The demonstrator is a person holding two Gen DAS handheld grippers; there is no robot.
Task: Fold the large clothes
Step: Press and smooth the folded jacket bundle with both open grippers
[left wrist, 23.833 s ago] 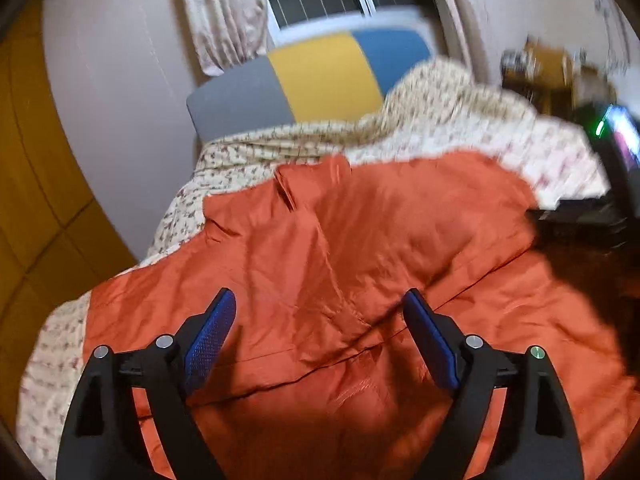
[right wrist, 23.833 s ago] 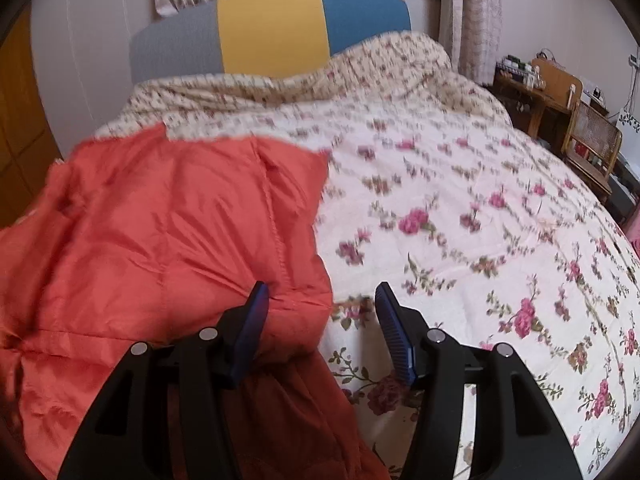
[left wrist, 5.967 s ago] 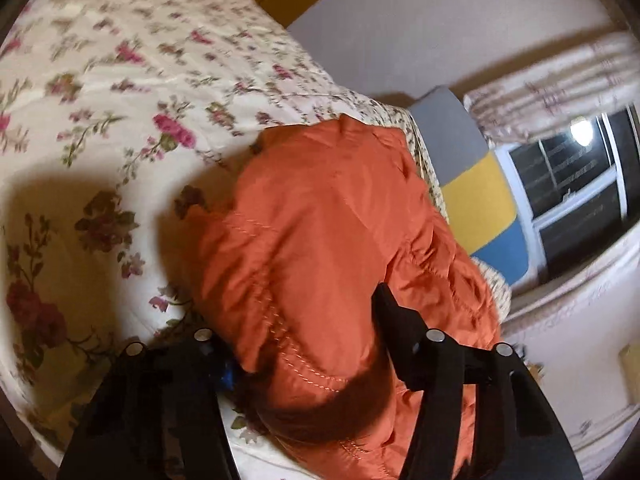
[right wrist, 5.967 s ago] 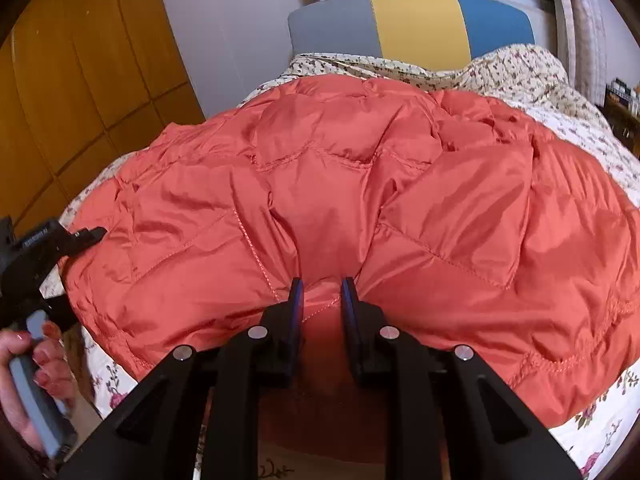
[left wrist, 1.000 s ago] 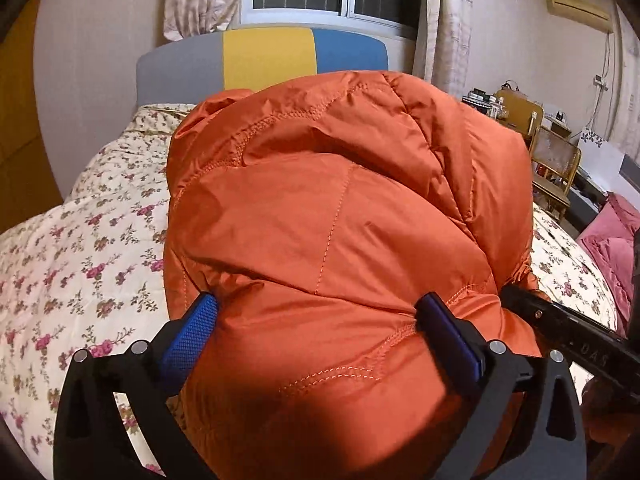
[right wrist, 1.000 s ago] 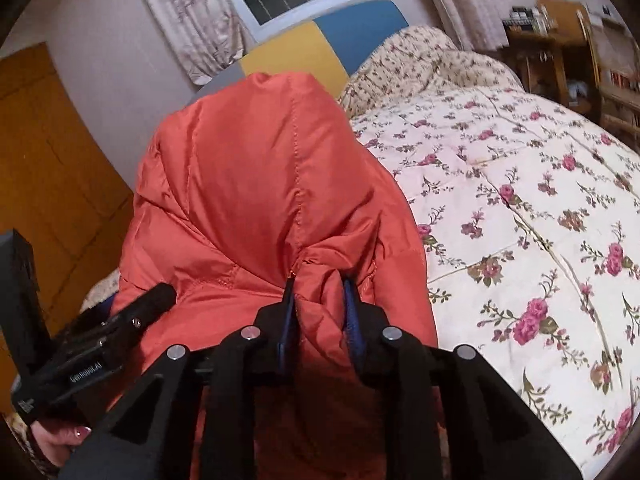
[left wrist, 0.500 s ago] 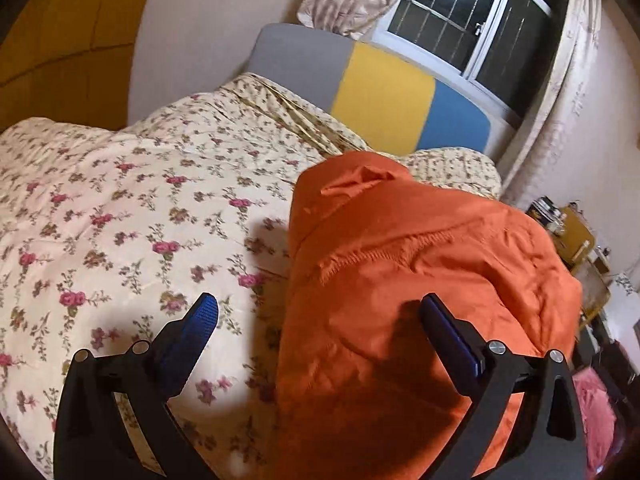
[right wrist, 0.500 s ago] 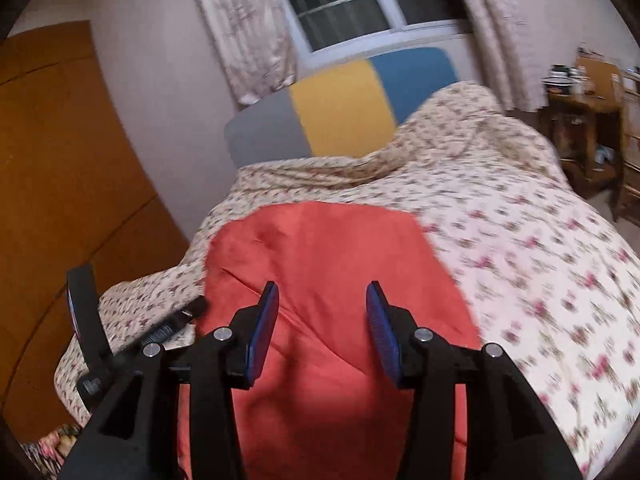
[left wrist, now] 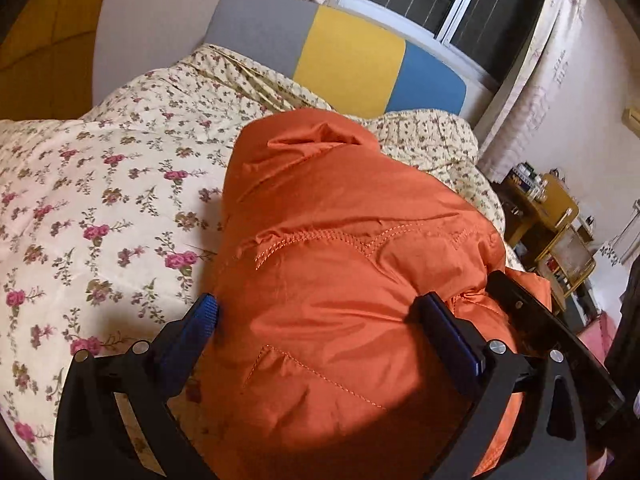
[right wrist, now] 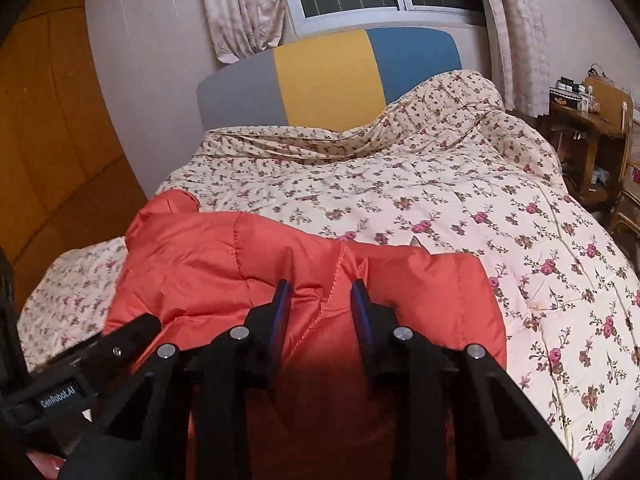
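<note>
Both grippers hover over the folded jacket [right wrist: 312, 280]: the left gripper [left wrist: 316, 312] gapes wide astride it, the right gripper [right wrist: 320, 300], just narrowed, grasps nothing above its near edge.

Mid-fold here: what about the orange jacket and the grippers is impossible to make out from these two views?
- Left wrist view: orange jacket fills the span of the left gripper; pad contact unclear.
- Right wrist view: right gripper hides the jacket's near edge.
- Both views: sleeves, zipper and underside folded out of sight.
</note>
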